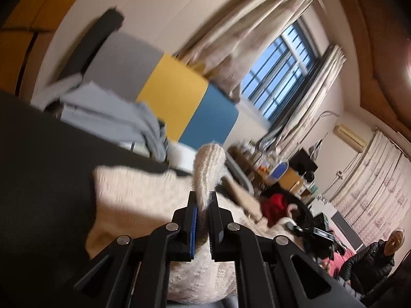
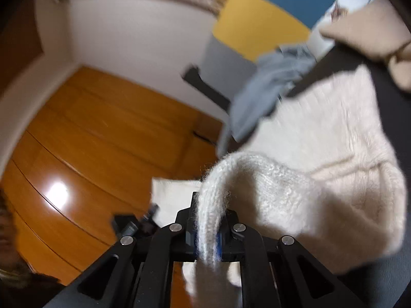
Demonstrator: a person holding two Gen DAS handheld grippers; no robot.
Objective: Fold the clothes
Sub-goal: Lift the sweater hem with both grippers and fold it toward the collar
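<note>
A cream knitted sweater [image 1: 143, 200] lies partly on a dark surface [image 1: 46, 179] and is lifted at two edges. My left gripper [image 1: 203, 200] is shut on a ribbed edge of the sweater, which curls up between its fingers. In the right wrist view, my right gripper [image 2: 209, 218] is shut on another ribbed edge of the same sweater [image 2: 321, 154], which drapes over its fingers and hides the tips. Both views are tilted and blurred.
A grey-blue garment [image 1: 115, 115] lies at the far edge of the dark surface and also shows in the right wrist view [image 2: 269, 84]. A beige garment [image 2: 372, 38] lies beyond. Behind are a grey, yellow and blue headboard [image 1: 174, 97], a wooden floor [image 2: 90, 154], a window and a seated person [image 1: 372, 259].
</note>
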